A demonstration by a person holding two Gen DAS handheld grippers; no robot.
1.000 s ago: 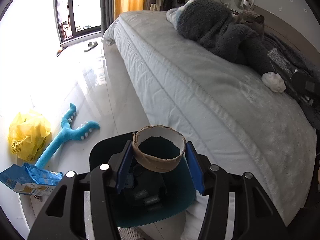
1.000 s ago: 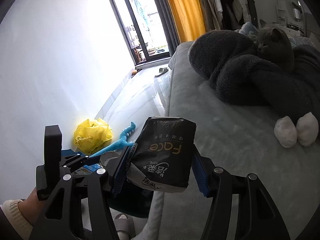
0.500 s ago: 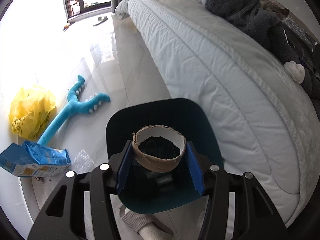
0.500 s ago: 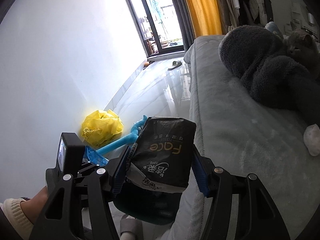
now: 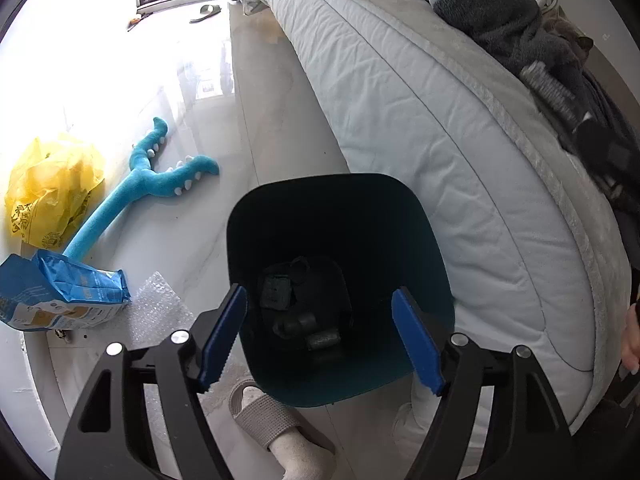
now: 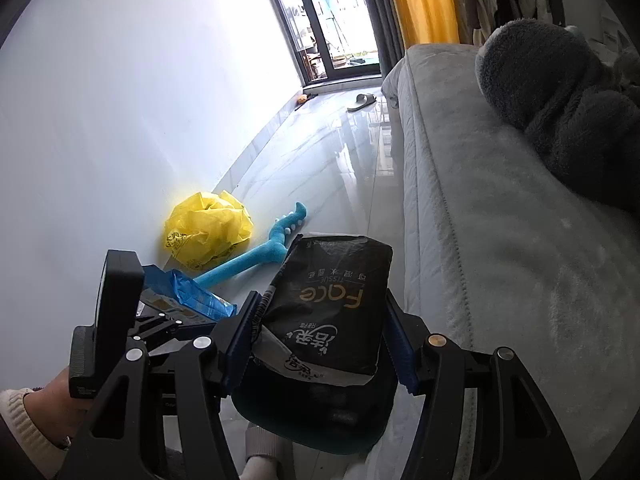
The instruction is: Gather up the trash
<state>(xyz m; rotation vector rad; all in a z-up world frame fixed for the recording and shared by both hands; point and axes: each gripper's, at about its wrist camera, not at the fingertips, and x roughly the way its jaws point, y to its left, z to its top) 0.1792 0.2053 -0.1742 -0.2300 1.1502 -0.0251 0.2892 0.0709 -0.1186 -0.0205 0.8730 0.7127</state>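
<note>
The left gripper (image 5: 320,336) is hovering open and empty over the dark bin (image 5: 436,256), already holding scraps, while the right gripper (image 6: 320,344) is clamping a black tissue pack (image 6: 332,304) above it, with the yellow bag (image 5: 52,188) and blue packet (image 5: 60,300) lying uncollected on the floor

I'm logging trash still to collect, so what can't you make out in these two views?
- Left wrist view: items at the bottom of the bin are too dark to identify.
- Right wrist view: the bin's inside is hidden by the tissue pack in the right gripper.
- Left wrist view: the blue bag is cut off by the frame edge.
</note>
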